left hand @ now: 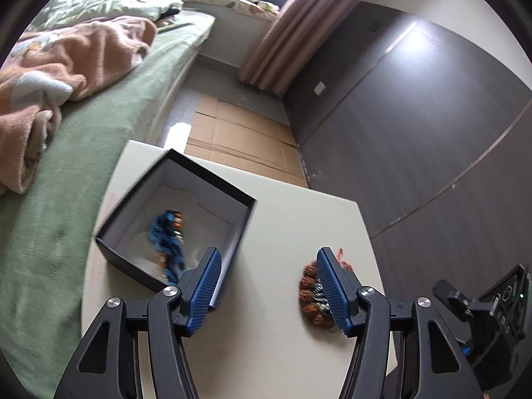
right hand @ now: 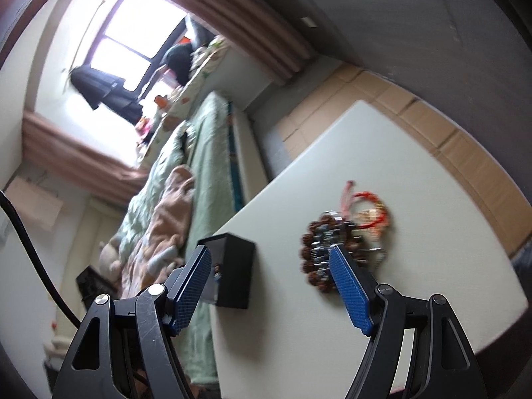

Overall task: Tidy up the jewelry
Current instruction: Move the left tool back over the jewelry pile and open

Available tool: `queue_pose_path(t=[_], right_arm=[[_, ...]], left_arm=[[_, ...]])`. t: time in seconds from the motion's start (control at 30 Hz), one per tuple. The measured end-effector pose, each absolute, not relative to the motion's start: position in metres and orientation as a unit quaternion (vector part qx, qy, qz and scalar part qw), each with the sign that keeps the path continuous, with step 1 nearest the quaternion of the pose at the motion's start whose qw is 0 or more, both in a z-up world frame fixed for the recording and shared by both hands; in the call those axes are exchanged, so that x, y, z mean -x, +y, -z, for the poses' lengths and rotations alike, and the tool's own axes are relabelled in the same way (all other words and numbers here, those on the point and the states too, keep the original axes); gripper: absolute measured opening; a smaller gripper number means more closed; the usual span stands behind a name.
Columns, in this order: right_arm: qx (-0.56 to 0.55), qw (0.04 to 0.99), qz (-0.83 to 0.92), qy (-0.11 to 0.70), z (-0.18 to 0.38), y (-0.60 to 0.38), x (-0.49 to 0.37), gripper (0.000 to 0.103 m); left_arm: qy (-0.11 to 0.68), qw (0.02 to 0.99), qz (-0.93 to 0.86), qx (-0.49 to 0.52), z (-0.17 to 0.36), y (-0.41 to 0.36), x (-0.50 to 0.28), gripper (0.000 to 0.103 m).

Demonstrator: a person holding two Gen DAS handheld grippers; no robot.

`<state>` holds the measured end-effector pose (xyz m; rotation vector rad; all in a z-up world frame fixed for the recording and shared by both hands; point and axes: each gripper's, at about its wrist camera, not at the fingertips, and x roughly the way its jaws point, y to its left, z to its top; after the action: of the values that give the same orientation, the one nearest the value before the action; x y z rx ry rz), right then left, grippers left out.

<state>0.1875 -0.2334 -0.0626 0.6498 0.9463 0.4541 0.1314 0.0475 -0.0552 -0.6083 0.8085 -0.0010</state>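
left gripper (left hand: 267, 287): matte black linkage arms, two per side, fanning up from the bottom of the frame
left pads (left hand: 207, 287): long blue ribbed strips on black backing
left pivots: round silver screw heads, four across the lower frame
right gripper (right hand: 271, 291): same black arms, scuffed on the left one, triangular cut-outs low down
right pads (right hand: 349, 296): blue, fine grid texture
cable (right hand: 30, 252): black, curving down the left edge
other gripper's body (left hand: 492, 312): black housing, small green light, lower right

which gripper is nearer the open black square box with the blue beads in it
Left. The left gripper has one finger over the black square box's near corner; the right gripper sits further back, box ahead.
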Motion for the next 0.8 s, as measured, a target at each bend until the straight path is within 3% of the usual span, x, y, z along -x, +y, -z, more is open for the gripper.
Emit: queue_pose_path(t=[0.37,0.47,0.6,0.8], right_arm=[[-0.361,0.791,-0.14,0.473,0.093,-0.273,-0.187,0.073],[-0.358,0.785,-0.149,0.484,0.101,-0.27,-0.192,0.066],[-0.354,0.77,-0.154,0.508,0.118,-0.26,-0.207,0.045],[-0.35,0.757,-0.142,0.534,0.138,-0.249,-0.22,0.041]], left_arm=[[0.396,0.878,0.045,0.264,0.06,0.003,-0.143,0.061],[0.4,0.877,0.048,0.261,0.065,-0.003,-0.148,0.061],[0.405,0.879,0.05,0.248,0.071,-0.011,-0.153,0.06],[0.417,0.876,0.06,0.234,0.078,-0.022,-0.162,0.05]])
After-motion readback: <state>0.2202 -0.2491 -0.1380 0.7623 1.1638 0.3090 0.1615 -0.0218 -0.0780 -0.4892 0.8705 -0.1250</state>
